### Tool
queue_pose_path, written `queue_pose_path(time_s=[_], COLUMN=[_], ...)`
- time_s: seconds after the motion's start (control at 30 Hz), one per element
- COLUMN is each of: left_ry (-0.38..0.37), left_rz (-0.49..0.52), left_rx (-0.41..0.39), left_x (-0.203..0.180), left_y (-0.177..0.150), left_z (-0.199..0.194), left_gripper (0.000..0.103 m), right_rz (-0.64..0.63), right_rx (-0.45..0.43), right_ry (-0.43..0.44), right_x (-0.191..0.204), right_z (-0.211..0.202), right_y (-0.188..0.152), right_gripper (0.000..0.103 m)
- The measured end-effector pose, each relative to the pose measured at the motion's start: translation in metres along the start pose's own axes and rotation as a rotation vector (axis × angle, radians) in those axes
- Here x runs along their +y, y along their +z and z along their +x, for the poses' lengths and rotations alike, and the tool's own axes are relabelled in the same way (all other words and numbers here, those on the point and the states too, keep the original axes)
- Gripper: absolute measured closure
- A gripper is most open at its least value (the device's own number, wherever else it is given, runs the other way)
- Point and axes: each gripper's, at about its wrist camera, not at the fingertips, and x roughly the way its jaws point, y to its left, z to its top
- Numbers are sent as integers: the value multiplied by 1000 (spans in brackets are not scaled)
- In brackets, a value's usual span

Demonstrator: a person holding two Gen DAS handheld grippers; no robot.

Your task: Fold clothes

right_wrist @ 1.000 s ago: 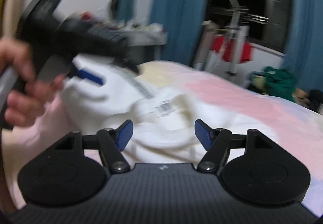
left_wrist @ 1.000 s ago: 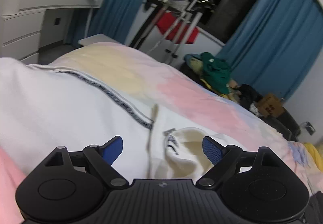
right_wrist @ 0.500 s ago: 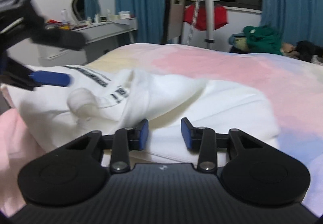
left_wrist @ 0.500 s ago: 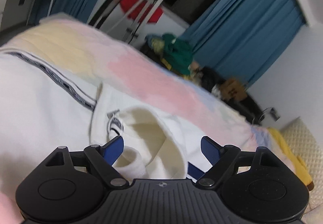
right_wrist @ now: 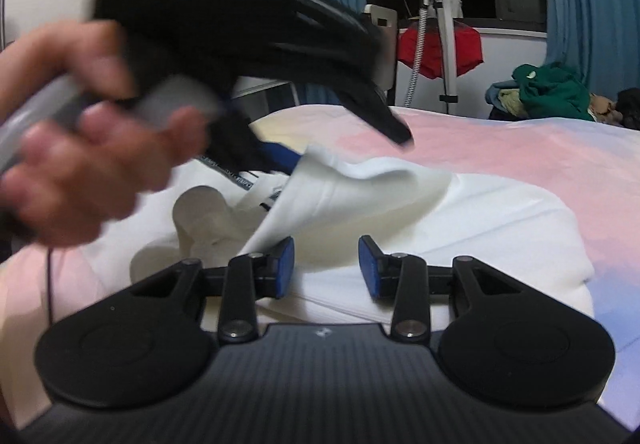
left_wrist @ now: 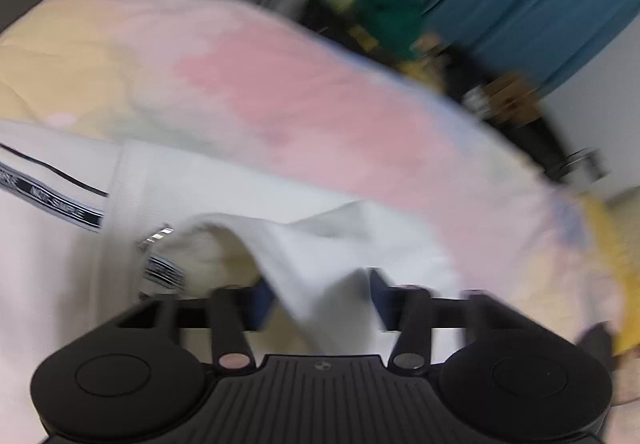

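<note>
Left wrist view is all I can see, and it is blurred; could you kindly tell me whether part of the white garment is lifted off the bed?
Observer: Yes. In the right wrist view the white garment has one flap raised in a peak at the left tongs.
Operator: Thank you. How do the right tongs stand?
Observer: The right tongs are open, low over the garment, just in front of that flap.
Operator: And who holds the left tongs?
Observer: The person's left hand grips their handle, at the left edge of the right wrist view.
</note>
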Motion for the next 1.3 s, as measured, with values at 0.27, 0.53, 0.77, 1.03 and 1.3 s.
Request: queue_pose_path(time_s=[0.27,0.53,0.77,1.03,1.3], left_ry=[110,8,-39,-105,40], left_rz=[-99,-112,2,254,563], left_rx=[-32,-39,-88,-137,-151], left_x=[39,67,62,38,0], left_y=[50,49,-7,-89,-134], left_z=[33,35,-43,-102,-83], left_gripper=[96,81,46,41,44], right_rz=[-48,-46,-42,-67,-5], right_rx=[15,37,48,55,54], right_ry=[8,21,18,-33,-116], right_x=[11,12,10,11,-3], right_z=[2,6,4,-10,-27], right_y=[-4,-8,-6,-5,-1], right_gripper=[64,65,66,66,66])
